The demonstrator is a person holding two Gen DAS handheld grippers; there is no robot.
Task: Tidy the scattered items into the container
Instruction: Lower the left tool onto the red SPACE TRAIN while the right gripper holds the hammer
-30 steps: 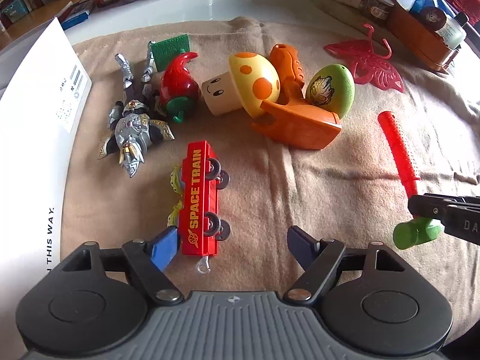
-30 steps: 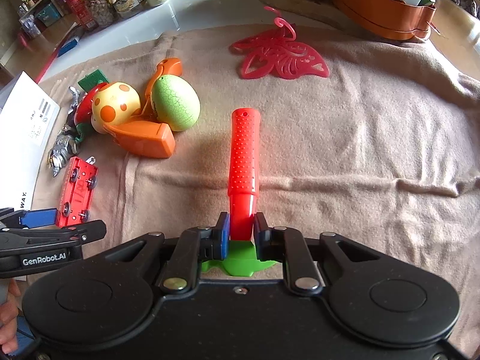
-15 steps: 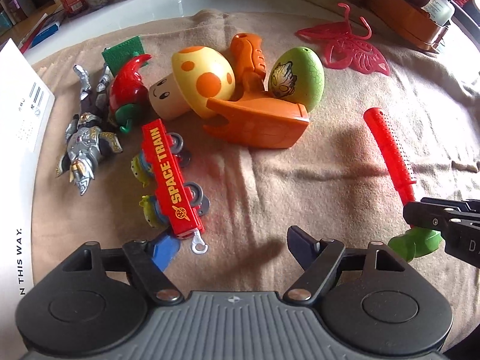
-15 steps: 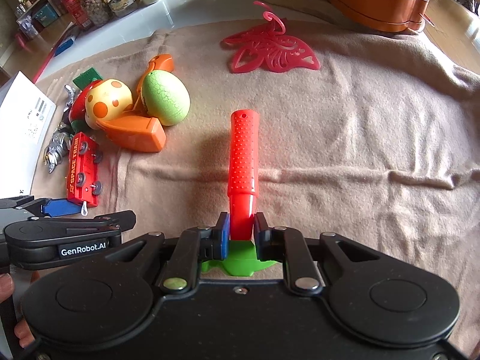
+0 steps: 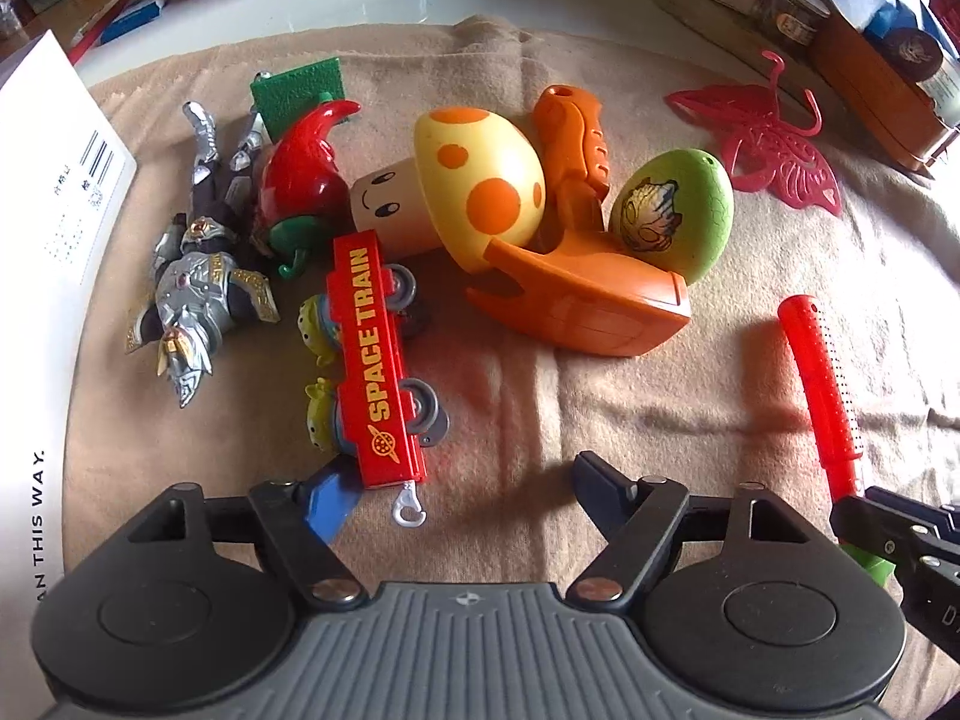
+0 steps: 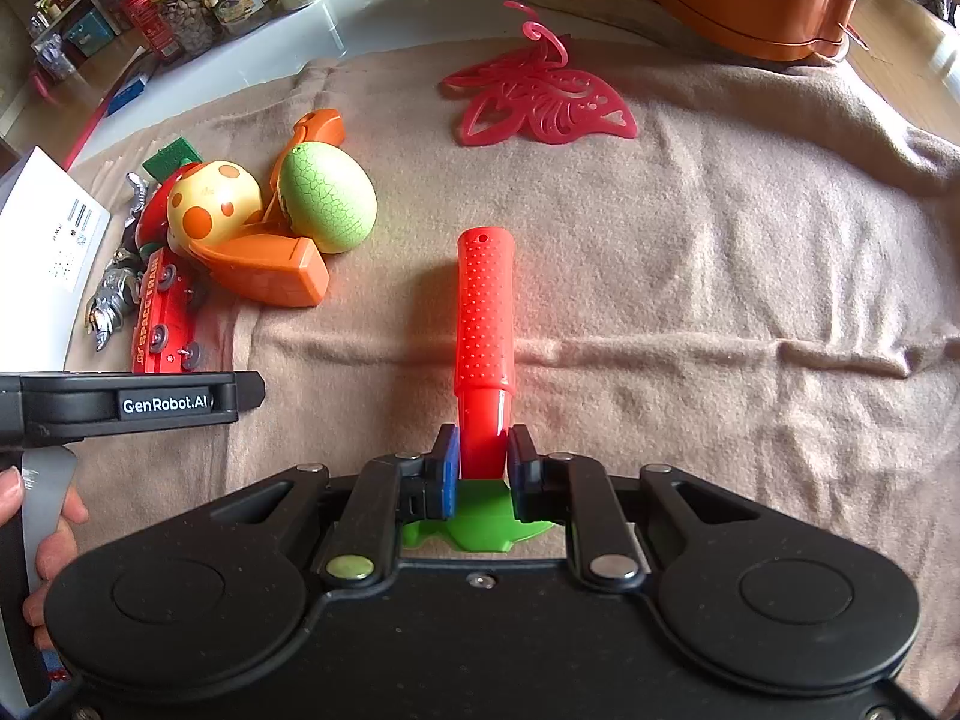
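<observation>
The right hand-held gripper (image 6: 483, 468) is clamped on the smooth red shaft of a toy hammer (image 6: 485, 324), just above its green head, with the dotted red grip pointing away toward the far side of the beige blanket (image 6: 720, 276) that covers the desk. The left hand-held gripper (image 5: 465, 489) is spread wide and holds nothing; its left blue pad (image 5: 327, 498) sits right beside the near end of the red Space Train car (image 5: 375, 360), though whether they touch is hard to tell. The train car lies on its side, wheels facing right, with little green alien figures along its left edge.

Beyond it, the other toys are bunched together at the left of the blanket: a silver armoured figure (image 5: 192, 282) lying flat, a red chili toy (image 5: 306, 174), a spotted yellow mushroom (image 5: 474, 180) leaning against an orange toy tool (image 5: 588, 294), and a green cracked egg (image 5: 678, 210) resting on that tool. A red butterfly-shaped mat (image 6: 540, 102) lies far off, well apart from the pile. A white box (image 5: 42, 240) (printed with "THIS WAY") stands along the left edge of the blanket, just beside the figure.
</observation>
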